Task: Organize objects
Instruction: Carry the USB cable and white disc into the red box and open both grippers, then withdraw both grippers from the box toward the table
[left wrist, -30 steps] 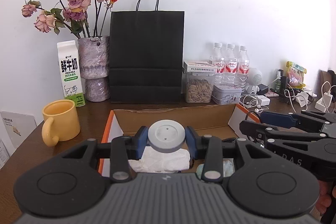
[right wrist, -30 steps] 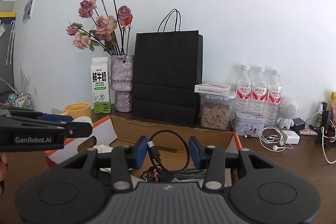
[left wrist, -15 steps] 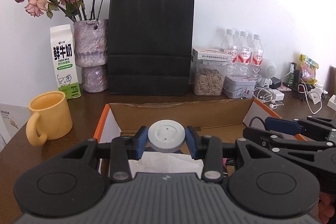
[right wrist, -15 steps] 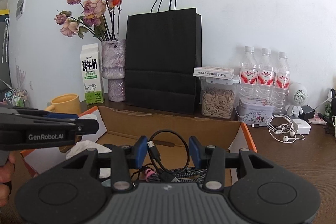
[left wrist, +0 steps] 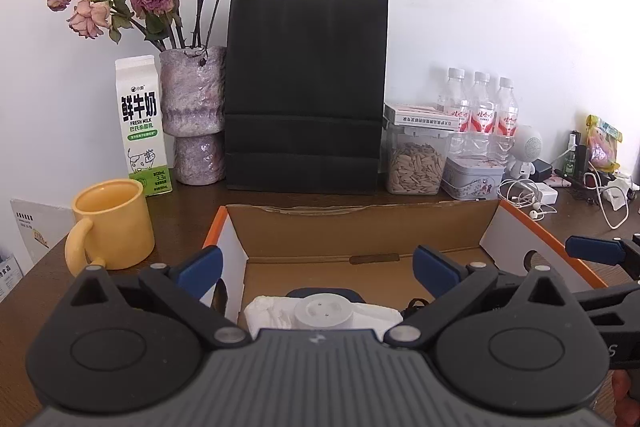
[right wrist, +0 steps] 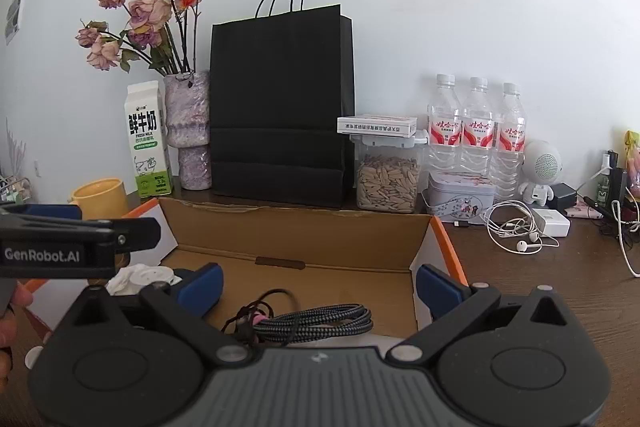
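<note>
Left wrist view: the left gripper (left wrist: 316, 269) stands with jaws spread wide and grips nothing. The white round puck (left wrist: 323, 313) lies below and between them on a white tissue (left wrist: 272, 311), inside the cardboard box (left wrist: 360, 217). Judgement: the release of the puck into the box is complete. A yellow mug (left wrist: 114, 221) stands outside, to the box's left.

Right wrist view: the right gripper (right wrist: 318, 285) is likewise wide open and empty. The braided cable (right wrist: 316, 323) lies coiled on the box floor between its 2 fingers. Judgement: this drop also looks finished.

Next move, as judged: lift both grippers clear of the box without snagging the cable, then seek another loose item, such as the white earphones (right wrist: 516, 231) on the table (right wrist: 540, 287).
</note>
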`<state>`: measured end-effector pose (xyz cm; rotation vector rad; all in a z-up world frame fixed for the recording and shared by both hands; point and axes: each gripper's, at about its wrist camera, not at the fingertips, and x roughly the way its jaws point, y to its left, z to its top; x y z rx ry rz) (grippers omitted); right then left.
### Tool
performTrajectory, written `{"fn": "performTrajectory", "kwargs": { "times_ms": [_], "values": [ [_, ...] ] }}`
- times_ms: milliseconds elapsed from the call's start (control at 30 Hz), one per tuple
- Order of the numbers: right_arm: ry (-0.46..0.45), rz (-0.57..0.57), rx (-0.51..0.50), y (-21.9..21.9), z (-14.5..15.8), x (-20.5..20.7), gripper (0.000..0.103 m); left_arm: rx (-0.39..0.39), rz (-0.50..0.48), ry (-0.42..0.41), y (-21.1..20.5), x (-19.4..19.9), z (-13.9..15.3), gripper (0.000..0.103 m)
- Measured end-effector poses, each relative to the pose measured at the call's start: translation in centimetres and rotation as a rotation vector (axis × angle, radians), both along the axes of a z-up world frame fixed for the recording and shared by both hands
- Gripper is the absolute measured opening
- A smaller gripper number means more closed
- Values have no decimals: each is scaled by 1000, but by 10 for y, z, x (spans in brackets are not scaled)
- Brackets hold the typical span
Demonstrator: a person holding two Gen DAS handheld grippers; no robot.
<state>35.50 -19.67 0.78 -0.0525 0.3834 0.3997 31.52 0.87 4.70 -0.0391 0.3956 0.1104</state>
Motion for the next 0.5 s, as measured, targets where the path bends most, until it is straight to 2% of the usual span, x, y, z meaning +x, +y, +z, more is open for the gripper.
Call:
{"fn": "performTrajectory", "kwargs": {
  "times_ms": [300,500],
  "values": [
    [3,2,-12,2,-2,-2,103,3,-3,9,-2,-1,-4,103],
    [-6,-9,-11,0,0,-6,103,-11,-20,-16,-2,-7,-3,103]
  ]
}}
